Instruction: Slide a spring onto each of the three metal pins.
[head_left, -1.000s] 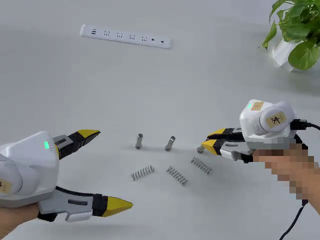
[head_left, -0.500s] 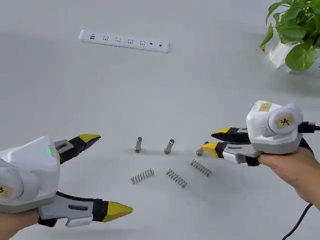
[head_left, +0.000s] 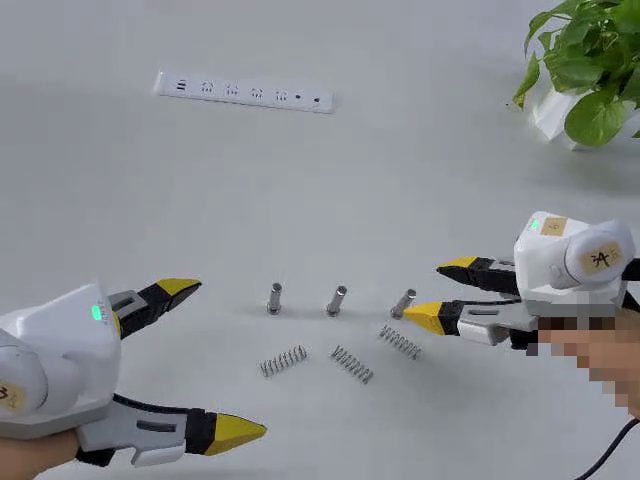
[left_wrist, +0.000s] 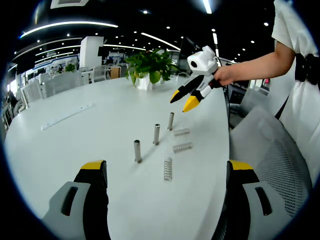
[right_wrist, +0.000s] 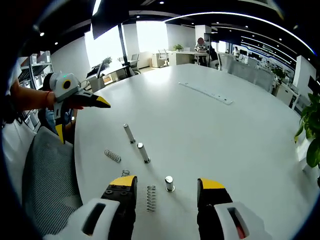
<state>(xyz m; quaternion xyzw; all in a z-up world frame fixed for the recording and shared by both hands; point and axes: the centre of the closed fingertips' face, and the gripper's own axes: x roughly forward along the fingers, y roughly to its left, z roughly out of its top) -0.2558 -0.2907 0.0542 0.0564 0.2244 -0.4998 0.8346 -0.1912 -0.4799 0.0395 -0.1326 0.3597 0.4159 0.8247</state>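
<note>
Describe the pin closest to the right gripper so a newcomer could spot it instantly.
On the white table, nearer the person than the power strip, three metal pins stand in a row with springs lying in front. The one meant is the pin at the row's right end. Alone among the three, it sits just off the right gripper's lower yellow tip.

This is an open-plan office: ceiling strip lights (left_wrist: 65, 24) and rows of desks (right_wrist: 192, 56) at twelve o'clock beyond a white table (right_wrist: 225, 135), a mesh chair (left_wrist: 285, 160) at four o'clock, and a potted plant (head_left: 585, 60) at one o'clock.
</note>
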